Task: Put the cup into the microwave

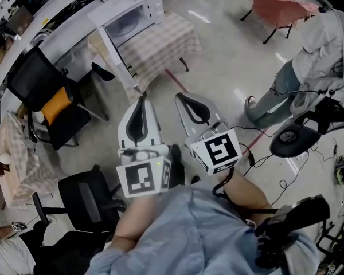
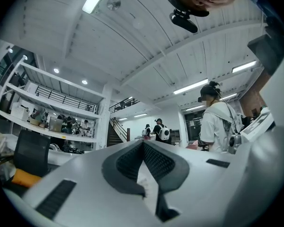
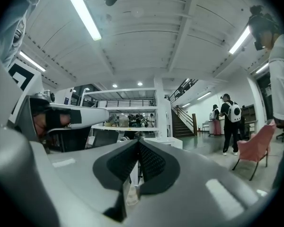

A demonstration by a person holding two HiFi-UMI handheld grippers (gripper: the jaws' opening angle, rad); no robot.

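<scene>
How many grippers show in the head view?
2. The left gripper sits below centre; the right gripper is beside it, to its right. None appears hidden.

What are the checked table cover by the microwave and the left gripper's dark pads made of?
Table cover: seemingly woven fabric, matte; its checked pattern drapes over the edges. Left gripper pads: probably rubber, matte; fine ribbed texture shows.

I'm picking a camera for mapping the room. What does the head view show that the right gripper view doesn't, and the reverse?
Only the head view: the checked tablecloth and cables on the floor. Only the right gripper view: ceiling light strips, a staircase, and a person with a white backpack. Both: the pink chair and the right gripper, jaws shut with nothing between them.
</scene>
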